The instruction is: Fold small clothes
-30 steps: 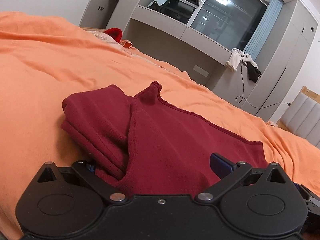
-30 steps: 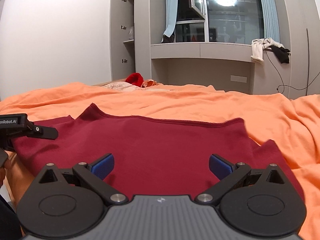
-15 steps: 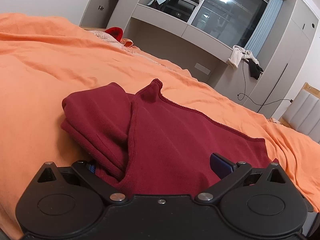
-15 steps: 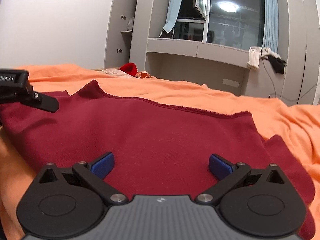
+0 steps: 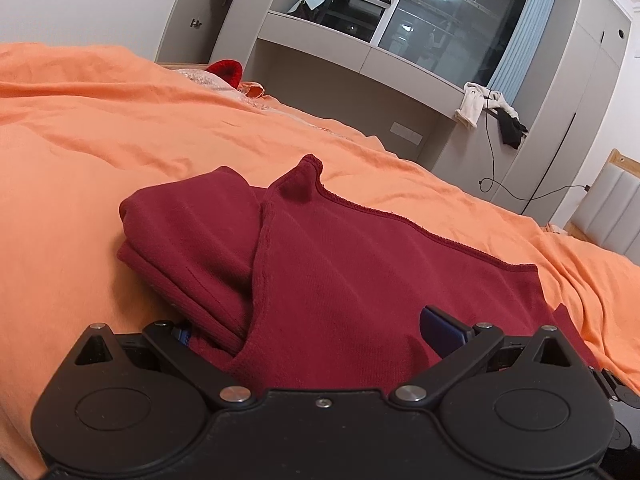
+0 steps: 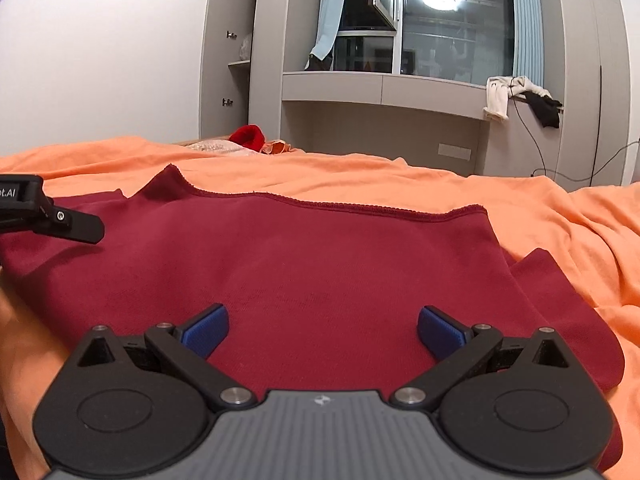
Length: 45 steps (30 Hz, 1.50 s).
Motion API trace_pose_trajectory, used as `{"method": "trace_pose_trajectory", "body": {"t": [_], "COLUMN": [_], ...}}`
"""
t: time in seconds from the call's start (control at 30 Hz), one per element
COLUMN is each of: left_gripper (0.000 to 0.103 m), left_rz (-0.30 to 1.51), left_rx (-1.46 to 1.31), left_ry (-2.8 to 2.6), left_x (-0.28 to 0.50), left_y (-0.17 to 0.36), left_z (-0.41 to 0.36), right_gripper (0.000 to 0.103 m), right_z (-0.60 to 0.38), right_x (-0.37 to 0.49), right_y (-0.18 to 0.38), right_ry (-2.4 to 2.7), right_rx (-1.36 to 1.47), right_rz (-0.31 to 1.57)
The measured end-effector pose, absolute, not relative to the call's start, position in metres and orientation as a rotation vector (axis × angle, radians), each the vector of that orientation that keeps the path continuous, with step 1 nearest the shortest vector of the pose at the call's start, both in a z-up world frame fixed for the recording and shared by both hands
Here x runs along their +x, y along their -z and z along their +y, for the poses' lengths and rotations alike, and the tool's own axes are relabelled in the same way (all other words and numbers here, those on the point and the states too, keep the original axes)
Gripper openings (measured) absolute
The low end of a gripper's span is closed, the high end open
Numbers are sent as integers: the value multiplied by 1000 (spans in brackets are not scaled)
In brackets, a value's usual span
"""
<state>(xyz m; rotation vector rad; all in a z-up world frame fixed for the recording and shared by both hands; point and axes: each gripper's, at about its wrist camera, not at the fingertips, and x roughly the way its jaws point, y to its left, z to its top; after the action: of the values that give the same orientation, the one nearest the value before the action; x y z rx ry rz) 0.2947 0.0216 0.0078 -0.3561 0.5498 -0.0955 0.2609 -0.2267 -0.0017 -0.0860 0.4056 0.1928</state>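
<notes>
A dark red garment (image 5: pixel 352 264) lies on the orange bedsheet (image 5: pixel 100 152), its left part bunched into thick folds (image 5: pixel 188 232). My left gripper (image 5: pixel 312 332) is open, low over the garment's near left edge; cloth lies between the jaws and covers most of the left finger. In the right wrist view the garment (image 6: pixel 320 264) lies flat with its hemmed edge on the far side. My right gripper (image 6: pixel 322 330) is open over its near edge, both blue pads (image 6: pixel 206 332) bare. The left gripper's body (image 6: pixel 44 216) shows at the left edge.
A red item and pale cloth (image 6: pixel 248 140) lie at the bed's far side. Grey cabinets and a window ledge (image 6: pixel 384 88) stand behind, with clothes (image 6: pixel 516 96) and a cable hanging off it. A padded headboard (image 5: pixel 612 216) is at the right.
The right wrist view has moved in lower and closer over the garment, which now fills more of the view. The left gripper has barely shifted. Both stay open.
</notes>
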Motion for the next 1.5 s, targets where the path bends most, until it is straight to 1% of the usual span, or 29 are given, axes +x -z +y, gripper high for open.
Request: {"method": "trace_pose_trajectory", "body": {"t": [0.43,0.57,0.77,0.97,1.03,1.07,1.13,1.17,1.23,1.33,1.5], "left_gripper": [102,102,93,74,63,60,41,38,22,18,15], "left_rz": [531,523,493,463,457,447,427,424,421,389,300], "left_rx": [-248,-254,-215,-139,-125,-115,-89,-80,-62,-15,57], "left_ry": [73,61,7,-58,-74,-79,-81,-80,-71,-30,74], "left_x": [287,285,282,288,290,290,291,293,298,302,303], "left_y": [-5,-6,-8,-12,-17,-20,-28,-32,-41,-56,-86], "left_z": [9,9,-1,-18,-22,-24,-31,-34,-44,-64,-117], "right_gripper": [103,103,103,103,103,103,103,103,103,103,103], "right_z": [-220,-222,-224,-227,-232,-236,-243,-249,-259,-280,-326], "right_x": [254,254,252,251,250,249,246,245,239,226,207], "right_y": [5,5,3,-4,-11,-14,-20,-24,-32,-42,-59], "right_ry": [-175,-176,-171,-197,-237,-262,-298,-301,-286,-255,-148], "right_rx": [-96,-94,-90,-110,-135,-149,-172,-174,-166,-150,-129], "right_rz": [372,376,383,420,442,449,461,465,459,417,326]}}
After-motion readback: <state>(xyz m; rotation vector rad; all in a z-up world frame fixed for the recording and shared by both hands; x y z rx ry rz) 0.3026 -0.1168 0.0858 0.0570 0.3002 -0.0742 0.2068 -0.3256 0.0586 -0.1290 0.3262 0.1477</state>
